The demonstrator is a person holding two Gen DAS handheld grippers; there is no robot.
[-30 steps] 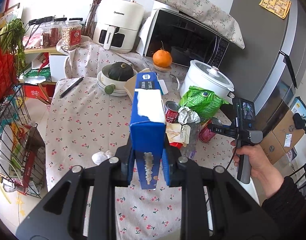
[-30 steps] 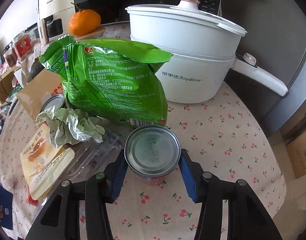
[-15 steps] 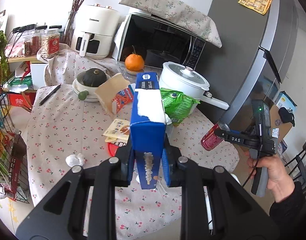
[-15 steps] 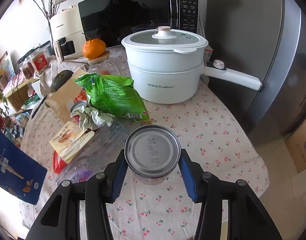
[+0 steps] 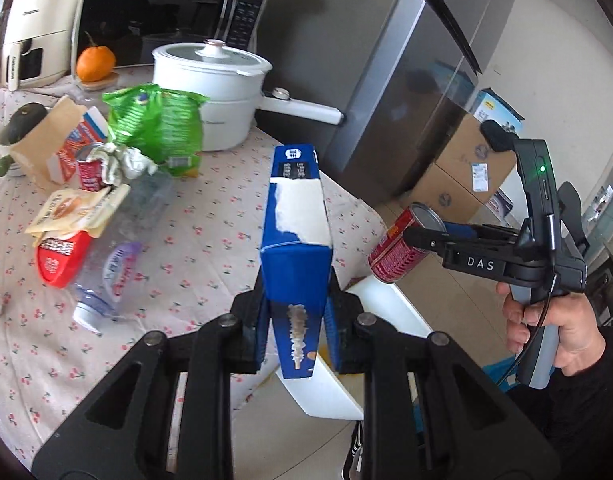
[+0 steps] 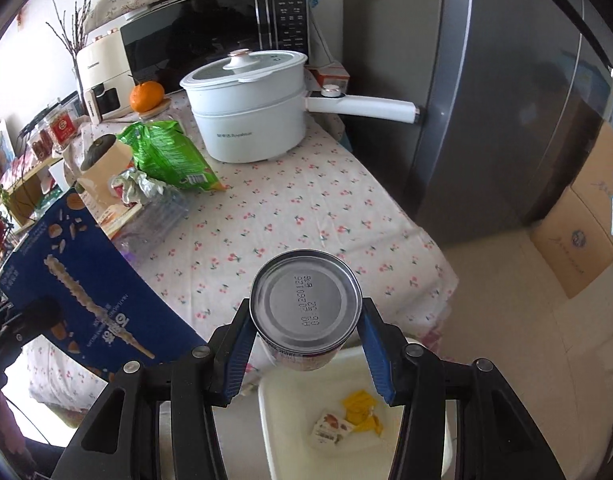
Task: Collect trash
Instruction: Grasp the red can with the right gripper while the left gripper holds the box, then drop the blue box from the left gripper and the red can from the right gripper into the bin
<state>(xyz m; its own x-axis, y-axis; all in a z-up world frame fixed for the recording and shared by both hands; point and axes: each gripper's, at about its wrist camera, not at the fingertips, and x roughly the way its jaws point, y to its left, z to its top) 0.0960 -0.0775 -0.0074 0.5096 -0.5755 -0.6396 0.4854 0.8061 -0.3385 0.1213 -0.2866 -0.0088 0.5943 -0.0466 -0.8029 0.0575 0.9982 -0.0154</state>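
Note:
My left gripper (image 5: 296, 328) is shut on a tall blue carton (image 5: 296, 240) with a torn white patch, held upright past the table's near edge. The same blue carton (image 6: 82, 292) fills the left of the right wrist view. My right gripper (image 6: 306, 340) is shut on a red tin can (image 6: 306, 300), silver end facing the camera, above a white bin (image 6: 266, 420) on the floor. From the left wrist view, the can (image 5: 402, 248) hangs over the bin's white rim (image 5: 386, 308). The bin holds yellow scraps and a small wrapper (image 6: 334, 428).
On the cherry-print tablecloth (image 5: 210, 232) lie a green bag (image 5: 158, 124), a crushed clear bottle (image 5: 118, 256), a second red can (image 5: 88, 168), wrappers and a brown carton. A white pot (image 5: 214, 92), microwave and fridge (image 5: 406, 80) stand behind. Cardboard boxes (image 6: 586, 232) sit on the floor right.
Both grippers have swung right, off the table, with carton and can still held. The white bin has come into view under them, and the can has lifted from the cloth.

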